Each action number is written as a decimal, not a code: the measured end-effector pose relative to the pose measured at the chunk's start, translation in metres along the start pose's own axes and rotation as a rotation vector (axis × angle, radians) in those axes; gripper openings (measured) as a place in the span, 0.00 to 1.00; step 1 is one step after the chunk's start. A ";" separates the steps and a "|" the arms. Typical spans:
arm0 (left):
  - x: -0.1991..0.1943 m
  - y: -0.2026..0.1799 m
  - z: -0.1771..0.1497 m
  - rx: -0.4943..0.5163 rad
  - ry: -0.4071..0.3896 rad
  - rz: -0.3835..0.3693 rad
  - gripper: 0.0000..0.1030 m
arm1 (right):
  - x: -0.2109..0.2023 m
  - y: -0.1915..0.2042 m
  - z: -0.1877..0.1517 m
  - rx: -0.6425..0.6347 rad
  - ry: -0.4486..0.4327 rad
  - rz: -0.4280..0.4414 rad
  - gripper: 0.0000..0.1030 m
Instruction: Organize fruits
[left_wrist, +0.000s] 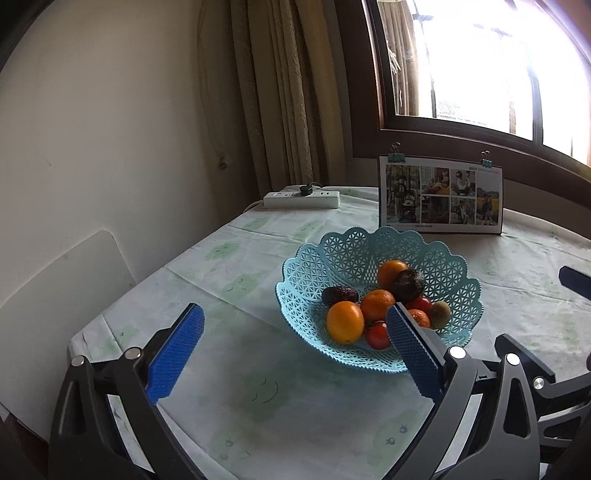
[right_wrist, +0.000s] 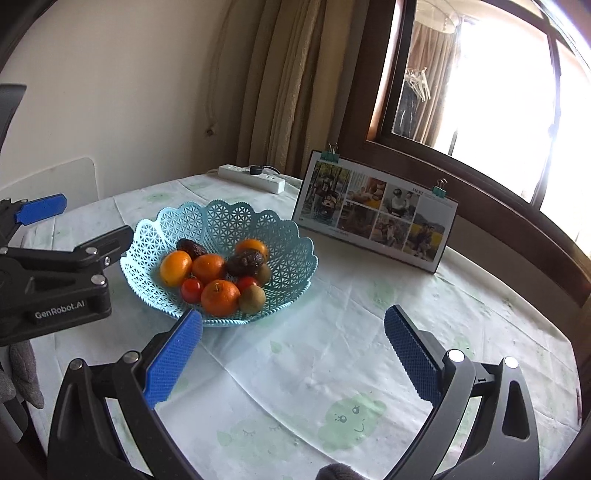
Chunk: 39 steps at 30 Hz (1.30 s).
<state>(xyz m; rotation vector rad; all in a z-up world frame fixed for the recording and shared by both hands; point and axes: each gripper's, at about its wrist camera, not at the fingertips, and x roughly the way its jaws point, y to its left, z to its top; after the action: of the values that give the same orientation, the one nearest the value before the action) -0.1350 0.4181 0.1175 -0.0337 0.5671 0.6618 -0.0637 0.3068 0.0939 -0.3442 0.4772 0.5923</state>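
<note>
A light blue lattice basket (left_wrist: 332, 254) (right_wrist: 221, 218) stands on the table and holds several fruits: oranges (left_wrist: 344, 322) (right_wrist: 220, 297), dark avocados (left_wrist: 407, 284) (right_wrist: 245, 262), red tomatoes (left_wrist: 377, 335) (right_wrist: 191, 289) and kiwis (left_wrist: 440, 314) (right_wrist: 252, 299). My left gripper (left_wrist: 295, 354) is open and empty just in front of the basket, its right finger overlapping the near rim. My right gripper (right_wrist: 293, 350) is open and empty to the right of the basket, above bare cloth. In the right wrist view the left gripper's body (right_wrist: 55, 280) sits just left of the basket.
A photo board (left_wrist: 441, 195) (right_wrist: 373, 214) with binder clips stands behind the basket below the window sill. A white power strip (left_wrist: 301, 198) (right_wrist: 253, 178) lies at the far table edge by the curtain. A white chair back (left_wrist: 62, 295) sits at the left.
</note>
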 end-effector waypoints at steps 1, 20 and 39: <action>0.000 0.000 -0.001 0.004 0.000 0.007 0.97 | -0.002 0.000 0.001 0.003 -0.007 -0.003 0.95; 0.006 0.002 -0.005 0.024 0.011 0.039 0.97 | 0.003 0.004 0.002 0.018 0.008 0.018 0.95; 0.005 0.002 -0.008 0.022 0.025 0.034 0.97 | 0.006 0.005 0.000 0.015 0.012 0.025 0.95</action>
<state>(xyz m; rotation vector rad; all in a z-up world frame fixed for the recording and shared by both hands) -0.1369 0.4211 0.1083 -0.0115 0.6001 0.6886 -0.0627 0.3135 0.0901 -0.3286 0.4980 0.6110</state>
